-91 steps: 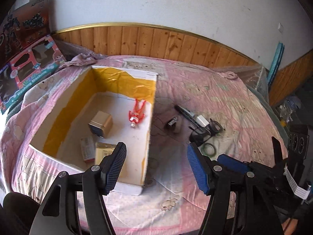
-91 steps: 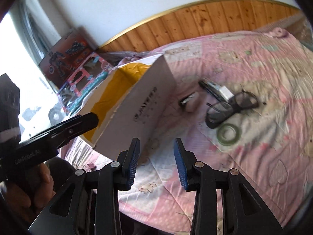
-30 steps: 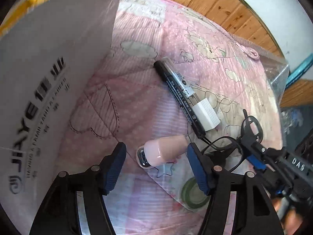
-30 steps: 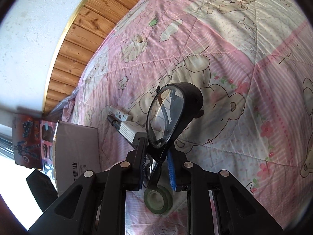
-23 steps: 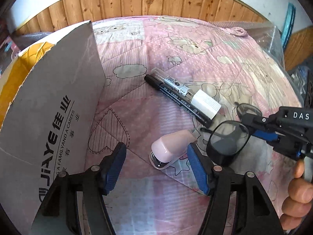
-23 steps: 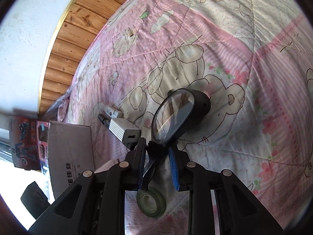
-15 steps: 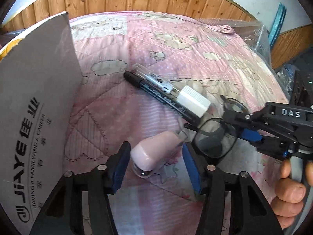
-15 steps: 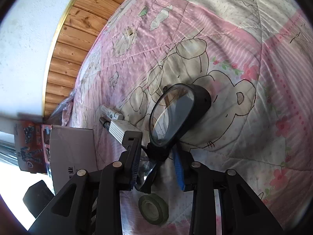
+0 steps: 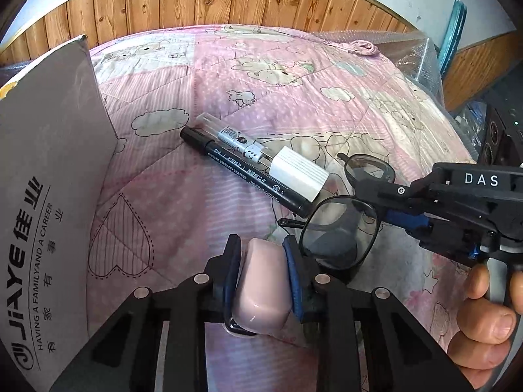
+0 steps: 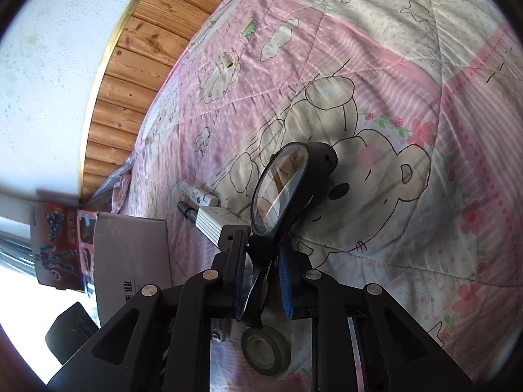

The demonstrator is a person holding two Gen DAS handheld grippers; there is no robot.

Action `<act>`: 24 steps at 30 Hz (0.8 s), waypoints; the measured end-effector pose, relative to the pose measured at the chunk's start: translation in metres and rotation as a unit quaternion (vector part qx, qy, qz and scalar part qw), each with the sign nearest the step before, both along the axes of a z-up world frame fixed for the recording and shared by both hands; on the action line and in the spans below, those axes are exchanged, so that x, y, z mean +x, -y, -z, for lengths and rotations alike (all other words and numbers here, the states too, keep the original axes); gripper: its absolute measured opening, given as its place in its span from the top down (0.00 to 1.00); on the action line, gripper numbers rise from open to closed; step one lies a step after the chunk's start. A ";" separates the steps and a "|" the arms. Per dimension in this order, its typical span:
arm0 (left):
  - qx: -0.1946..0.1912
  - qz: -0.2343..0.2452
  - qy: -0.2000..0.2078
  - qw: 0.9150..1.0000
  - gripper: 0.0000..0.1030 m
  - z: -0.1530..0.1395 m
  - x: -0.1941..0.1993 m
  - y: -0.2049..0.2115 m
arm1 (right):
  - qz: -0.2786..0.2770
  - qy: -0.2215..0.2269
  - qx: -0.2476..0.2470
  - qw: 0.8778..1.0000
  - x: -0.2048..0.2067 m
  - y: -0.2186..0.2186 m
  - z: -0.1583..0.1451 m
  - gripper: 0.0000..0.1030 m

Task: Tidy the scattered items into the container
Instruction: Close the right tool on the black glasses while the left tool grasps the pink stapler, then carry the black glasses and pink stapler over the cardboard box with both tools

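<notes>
left gripper (image 9: 263, 254): pink stapler (image 9: 261, 290) clamped, ready for box (image 9: 49, 202) | right gripper (image 10: 261, 258): glasses (image 10: 284, 189) pinched at bridge for lifting

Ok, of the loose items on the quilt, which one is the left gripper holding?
The pink stapler, clamped between the left gripper pads. The black marker lies free; the glasses are in the right gripper.

Two black hand-held claws with blue pads

The left claw (image 9: 263, 281) has matte black plastic arms with triangular cut-outs, silver round screw heads at the joints and ribbed dark-blue pads (image 9: 292, 263) inside its fingers. The right claw (image 10: 261, 272) is built alike; seen from the left wrist view, its black body bears white letters "DAS", small screws and a grey trigger under a bare hand (image 9: 490, 320).
</notes>
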State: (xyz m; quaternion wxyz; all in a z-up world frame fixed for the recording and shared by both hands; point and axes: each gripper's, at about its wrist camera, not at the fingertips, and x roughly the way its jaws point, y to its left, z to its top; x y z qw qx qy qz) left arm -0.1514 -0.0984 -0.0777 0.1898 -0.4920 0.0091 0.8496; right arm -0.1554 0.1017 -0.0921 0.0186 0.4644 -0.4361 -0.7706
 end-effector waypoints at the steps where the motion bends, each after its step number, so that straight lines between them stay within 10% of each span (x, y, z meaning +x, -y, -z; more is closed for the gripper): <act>1: 0.002 -0.004 0.002 1.000 0.73 -0.001 0.002 0.001 | 0.001 0.000 0.002 1.000 0.001 0.000 -0.001 0.81; 24: -0.011 -0.035 -0.004 0.999 0.73 -0.031 0.063 0.005 | -0.019 -0.001 0.023 1.000 0.049 0.011 -0.019 0.82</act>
